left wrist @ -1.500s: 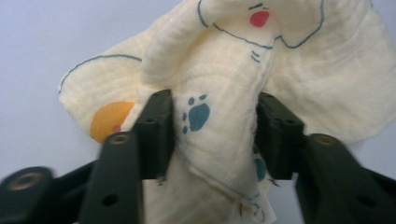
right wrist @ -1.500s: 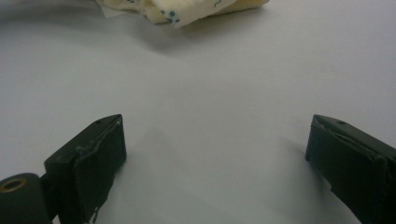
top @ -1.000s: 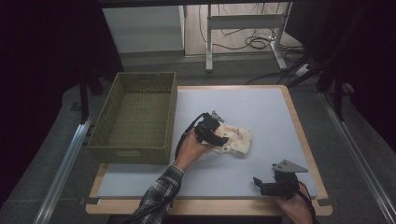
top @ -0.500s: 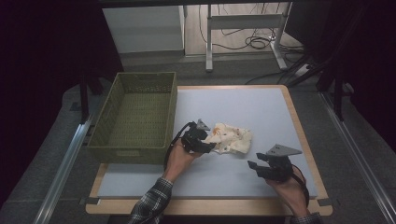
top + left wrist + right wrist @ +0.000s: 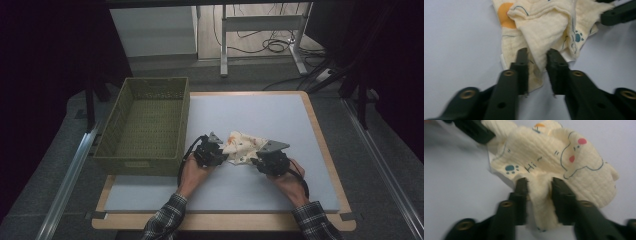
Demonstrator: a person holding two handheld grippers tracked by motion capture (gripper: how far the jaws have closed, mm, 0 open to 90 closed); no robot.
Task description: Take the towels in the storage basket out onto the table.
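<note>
A crumpled cream cloth printed with cartoon animals lies on the pale mat, a little toward the front of its middle. My left gripper is at the cloth's left edge. In the left gripper view a raised fold of the cloth is pinched between the jaws of that gripper, which have just been closing. My right gripper is at the cloth's right front edge. Its jaws have also just been closing and squeeze a fold of the cloth.
An empty olive woven basket stands on the left of the table, close to my left hand. The pale mat lies bare behind the cloth. Its wooden border runs along the right.
My right gripper has moved from the front right corner leftward and away from me to the cloth. The left gripper has shifted down to the cloth's left edge. Both grippers now hold folds.
</note>
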